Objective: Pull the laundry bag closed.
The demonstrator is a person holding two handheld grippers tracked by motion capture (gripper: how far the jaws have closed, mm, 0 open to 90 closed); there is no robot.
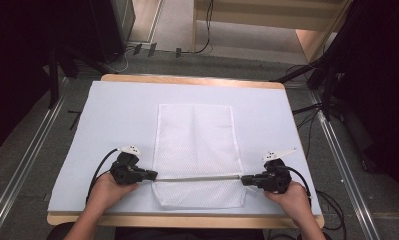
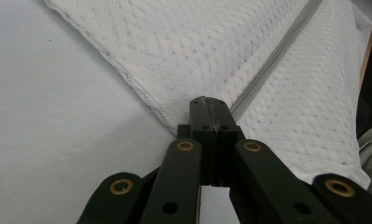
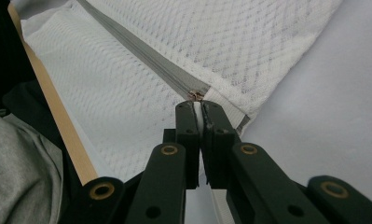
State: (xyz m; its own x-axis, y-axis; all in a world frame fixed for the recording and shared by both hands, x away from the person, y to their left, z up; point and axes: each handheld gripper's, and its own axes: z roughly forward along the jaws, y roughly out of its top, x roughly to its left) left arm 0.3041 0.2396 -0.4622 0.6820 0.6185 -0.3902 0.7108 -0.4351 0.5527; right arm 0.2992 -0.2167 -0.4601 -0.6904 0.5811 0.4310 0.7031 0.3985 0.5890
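Note:
A white mesh bag (image 1: 197, 135) lies flat on the pale table cover (image 1: 112, 115), its grey zipper (image 1: 197, 178) running across near the front end. My left gripper (image 1: 154, 175) is shut on the bag's left edge at the zipper's end. In the left gripper view the jaws (image 2: 210, 105) pinch the hem where the zipper (image 2: 277, 51) meets it. My right gripper (image 1: 243, 179) is shut on the right edge of the bag. White fabric shows between its tips (image 3: 198, 109), just behind the small metal zipper pull (image 3: 195, 95). The zipper is stretched straight between both grippers.
The table's wooden rim (image 1: 187, 220) runs along the front, close to the person's hands. Cables (image 1: 332, 200) trail off the right side. Dark stands (image 1: 327, 75) and metal floor rails (image 1: 347, 165) flank the table. A grey sleeve (image 3: 20, 163) sits beside the rim.

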